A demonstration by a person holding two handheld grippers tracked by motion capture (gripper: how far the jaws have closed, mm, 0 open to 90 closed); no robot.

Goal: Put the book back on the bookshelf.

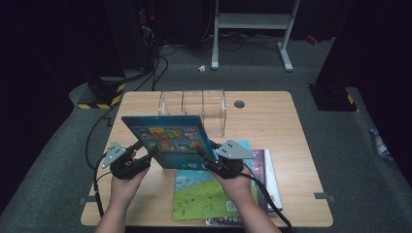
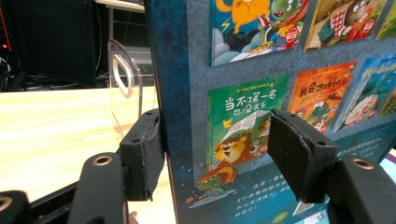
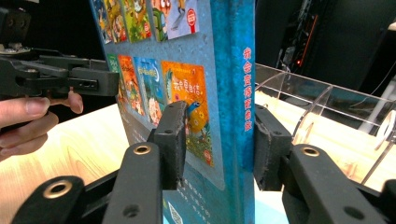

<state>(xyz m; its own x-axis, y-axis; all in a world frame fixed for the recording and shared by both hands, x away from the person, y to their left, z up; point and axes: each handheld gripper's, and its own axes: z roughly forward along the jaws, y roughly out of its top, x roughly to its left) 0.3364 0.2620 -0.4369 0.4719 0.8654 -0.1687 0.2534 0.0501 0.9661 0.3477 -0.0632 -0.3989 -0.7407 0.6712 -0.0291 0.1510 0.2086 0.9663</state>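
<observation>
A blue picture book [image 1: 167, 138] with small cover pictures on its back stands upright above the table, held between both hands. My right gripper [image 1: 206, 154] grips its lower right corner; in the right gripper view both pads of the gripper [image 3: 217, 140] press on the book [image 3: 229, 70] at its spine. My left gripper [image 1: 148, 150] is at the book's lower left edge. In the left gripper view the jaws of that gripper [image 2: 215, 149] straddle the book [image 2: 243, 70]: one pad touches it, while the other stands off the cover.
A clear acrylic divider rack [image 1: 194, 104] stands just behind the book on the wooden table [image 1: 272, 121]. A green picture book [image 1: 209, 194] and a purple one [image 1: 265, 170] lie flat under the right hand. A hand [image 3: 28, 116] holds the other gripper.
</observation>
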